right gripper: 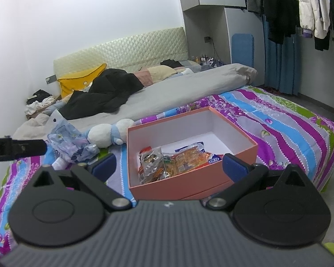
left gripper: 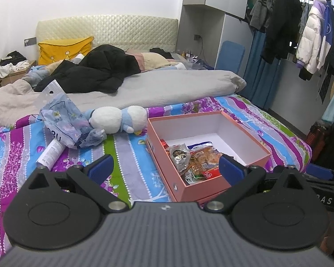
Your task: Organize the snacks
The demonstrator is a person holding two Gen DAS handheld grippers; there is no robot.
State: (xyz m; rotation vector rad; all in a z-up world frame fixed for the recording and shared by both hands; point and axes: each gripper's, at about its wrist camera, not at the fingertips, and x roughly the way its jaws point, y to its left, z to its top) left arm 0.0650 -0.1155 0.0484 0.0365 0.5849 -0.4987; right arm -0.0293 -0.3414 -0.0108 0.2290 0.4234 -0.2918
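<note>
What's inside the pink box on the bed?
The pink box holds a pile of snack packets at its near end: a silvery one, orange ones and a blue-and-white one. The far half shows bare white bottom. Whatever lies under the pile is covered.

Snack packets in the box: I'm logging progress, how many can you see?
3 at least, all in the near end of the pink box: a silvery packet on the left, an orange packet beside it, a blue-white one partly underneath. More may be hidden.
</note>
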